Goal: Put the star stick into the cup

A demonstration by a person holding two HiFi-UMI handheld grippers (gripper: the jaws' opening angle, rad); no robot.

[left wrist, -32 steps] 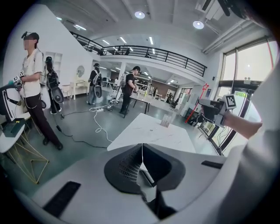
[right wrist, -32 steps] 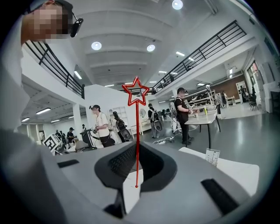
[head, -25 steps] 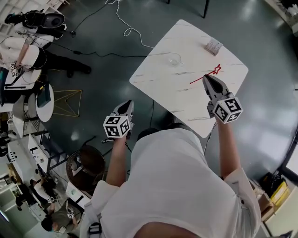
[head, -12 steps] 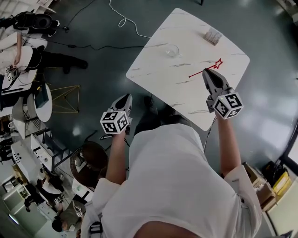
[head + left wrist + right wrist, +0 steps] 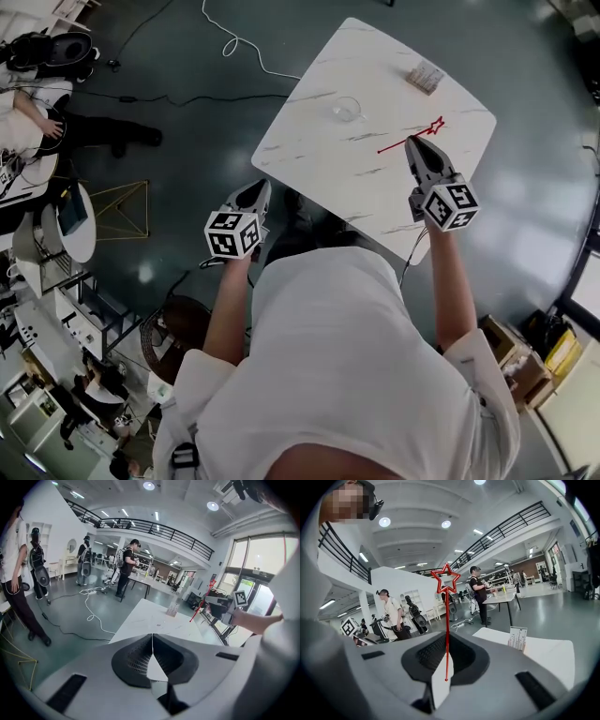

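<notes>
Jaws of the right gripper (image 5: 417,145) clamp the red star stick (image 5: 401,142), held above the white table (image 5: 309,131) with its star end up. The clear cup (image 5: 346,109) stands on the table, apart to the left. The left gripper (image 5: 255,192), jaws together and empty, hangs beside the table's edge.

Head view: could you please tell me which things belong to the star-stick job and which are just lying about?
Job: star stick, held in right gripper; clear cup.
Lying about: small box on table; white cable; left gripper, shut, empty.
</notes>
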